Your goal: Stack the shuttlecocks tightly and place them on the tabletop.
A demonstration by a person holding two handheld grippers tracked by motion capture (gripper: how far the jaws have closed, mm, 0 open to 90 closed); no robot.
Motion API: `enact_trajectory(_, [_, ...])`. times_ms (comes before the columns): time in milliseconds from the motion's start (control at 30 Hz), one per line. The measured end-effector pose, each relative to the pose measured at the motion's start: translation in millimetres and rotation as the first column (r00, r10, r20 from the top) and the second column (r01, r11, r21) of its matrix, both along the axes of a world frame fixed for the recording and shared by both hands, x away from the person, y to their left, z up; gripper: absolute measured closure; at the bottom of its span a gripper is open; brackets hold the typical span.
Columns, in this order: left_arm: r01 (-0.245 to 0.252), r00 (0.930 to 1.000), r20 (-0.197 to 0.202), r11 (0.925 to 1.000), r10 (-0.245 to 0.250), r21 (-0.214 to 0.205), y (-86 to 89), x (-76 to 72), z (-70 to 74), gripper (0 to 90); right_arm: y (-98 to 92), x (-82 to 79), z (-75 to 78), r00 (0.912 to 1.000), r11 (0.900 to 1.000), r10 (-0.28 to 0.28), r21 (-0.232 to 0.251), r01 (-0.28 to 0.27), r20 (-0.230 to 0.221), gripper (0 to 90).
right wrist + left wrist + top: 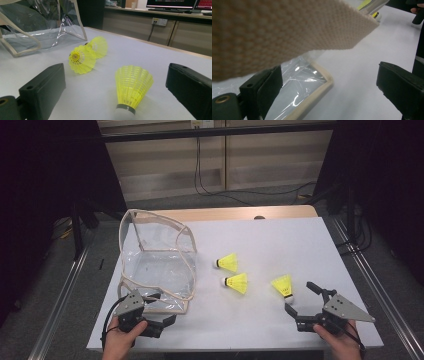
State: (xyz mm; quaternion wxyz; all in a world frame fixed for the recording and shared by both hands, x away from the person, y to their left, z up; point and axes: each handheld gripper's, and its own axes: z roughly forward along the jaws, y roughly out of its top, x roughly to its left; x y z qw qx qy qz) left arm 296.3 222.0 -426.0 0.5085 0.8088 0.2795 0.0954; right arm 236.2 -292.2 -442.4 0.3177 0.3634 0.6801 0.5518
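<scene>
A: Right gripper [299, 301] has its jaws spread wide, the nearest shuttlecock [283, 286] sitting between them on the white table [280, 240].

B: Left gripper [165, 312] is spread too, at the clear bag's [155, 262] front edge. Two more shuttlecocks [235, 282] lie farther back.

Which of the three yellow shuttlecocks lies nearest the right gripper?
The rightmost shuttlecock, lying between the right gripper's open jaws; the other two lie farther left.
</scene>
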Motion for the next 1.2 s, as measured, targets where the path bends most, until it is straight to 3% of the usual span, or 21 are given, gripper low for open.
enact_trajectory(433, [0.005, 1.0, 0.003, 1.0, -0.005, -0.004, -0.3, -0.3, -1.0, 5.9, -2.9, 4.9, 5.9, 0.9992, 0.9992, -0.039, -0.009, 0.039, -0.008, 2.2])
enact_trajectory(567, [0.005, 1.0, 0.001, 1.0, -0.005, -0.008, -0.5, -0.2, -1.2, 5.7, -3.7, 8.0, 7.0, 0.9981, 0.9985, -0.055, -0.007, 0.055, -0.028, 2.1])
enact_trajectory(933, [0.004, 1.0, 0.002, 1.0, -0.004, -0.007, -0.5, -0.4, -1.5, 5.5, 9.5, 21.6, 7.9, 0.9947, 0.9994, -0.02, -0.029, 0.018, -0.1, 1.0])
enact_trajectory(1200, [0.003, 1.0, -0.001, 1.0, -0.003, -0.009, -0.4, -0.8, -1.6, 5.4, 12.0, 28.1, 12.6, 0.994, 0.9996, -0.021, -0.018, 0.02, -0.107, 1.1])
